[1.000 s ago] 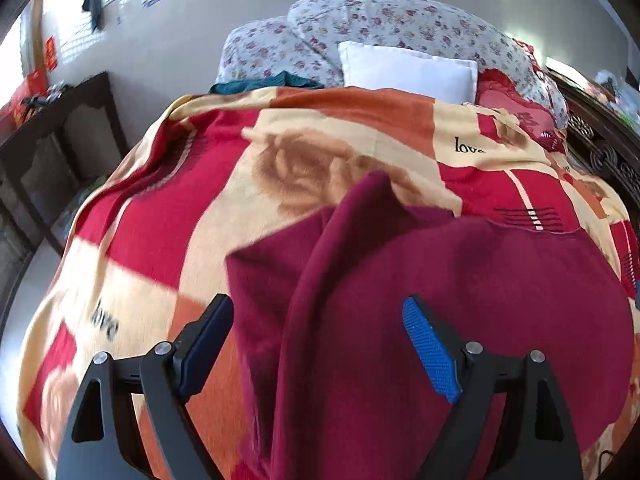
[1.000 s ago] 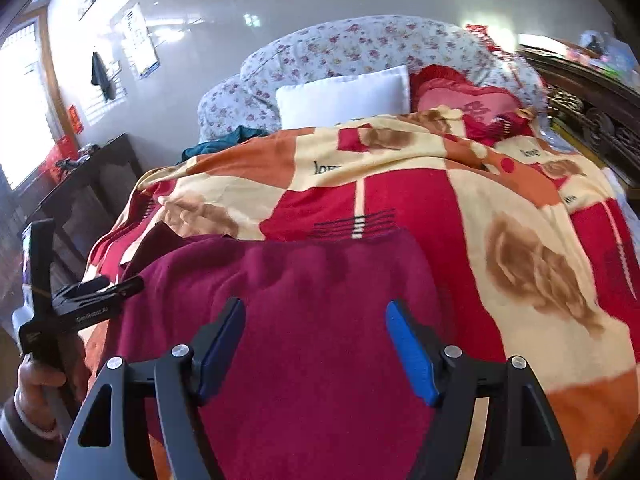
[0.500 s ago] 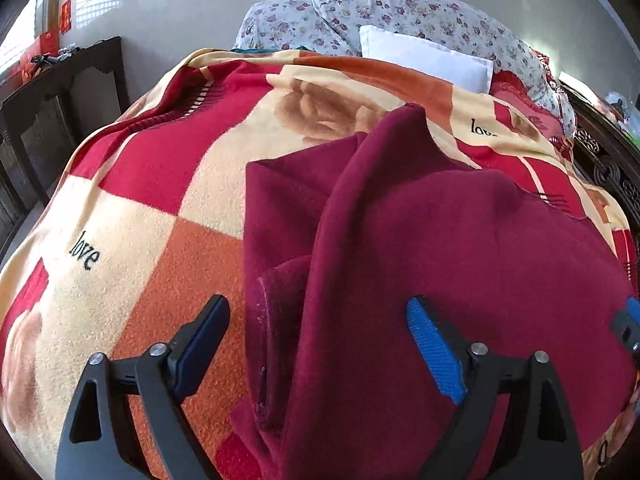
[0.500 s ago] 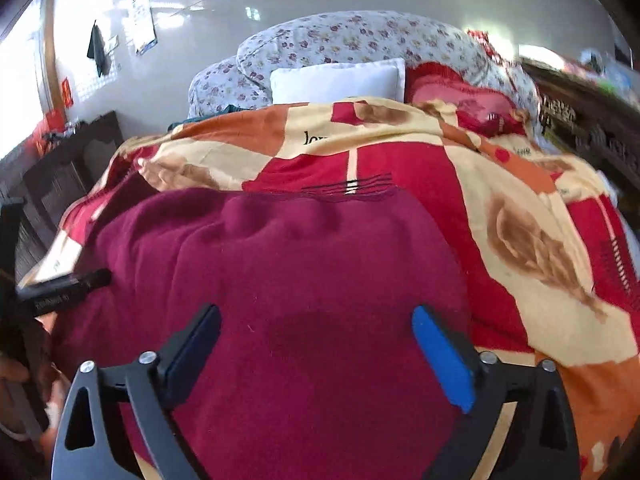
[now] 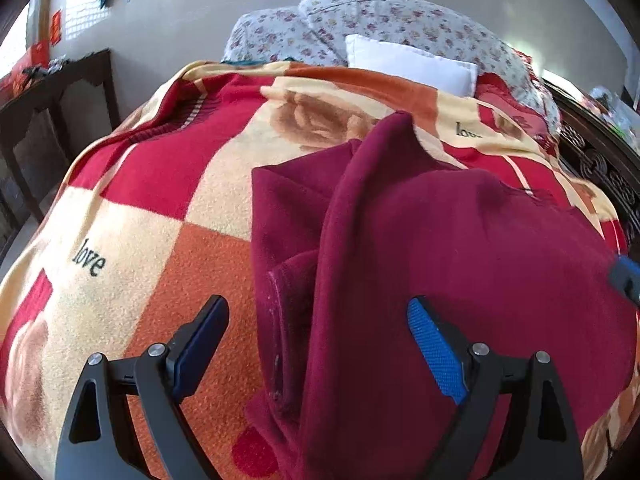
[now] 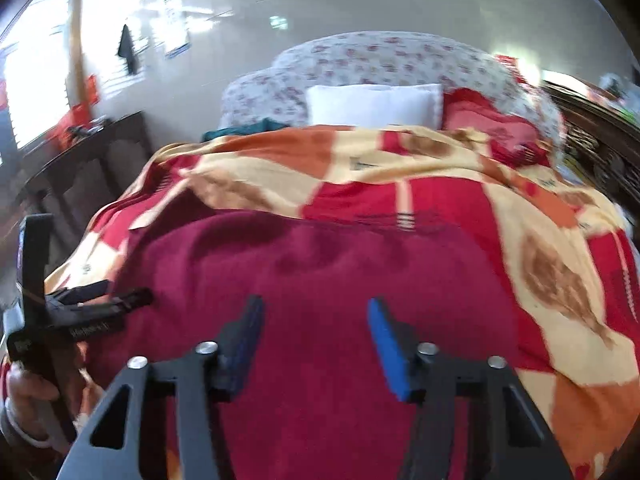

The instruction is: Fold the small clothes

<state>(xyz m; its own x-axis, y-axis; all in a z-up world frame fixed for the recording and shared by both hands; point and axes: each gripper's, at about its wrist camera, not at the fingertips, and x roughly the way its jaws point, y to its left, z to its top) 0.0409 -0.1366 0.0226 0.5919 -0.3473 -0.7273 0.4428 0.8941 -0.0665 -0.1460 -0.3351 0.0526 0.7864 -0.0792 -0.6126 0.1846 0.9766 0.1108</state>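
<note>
Where blanket (image 5: 168,168) spreads: maroon garment (image 5: 460,264) lengthwise toward pillows (image 5: 412,64); folded sleeve left.

A home bedroom: blanket-covered bed (image 5: 160,184), white pillow (image 5: 412,64), floral bedding (image 6: 380,60).

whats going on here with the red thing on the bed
A person with a handheld gripper in each hand is folding a maroon garment spread on a patterned blanket. One side is already folded over. The left gripper and right gripper hover above it, jaws open, gripping nothing.
</note>
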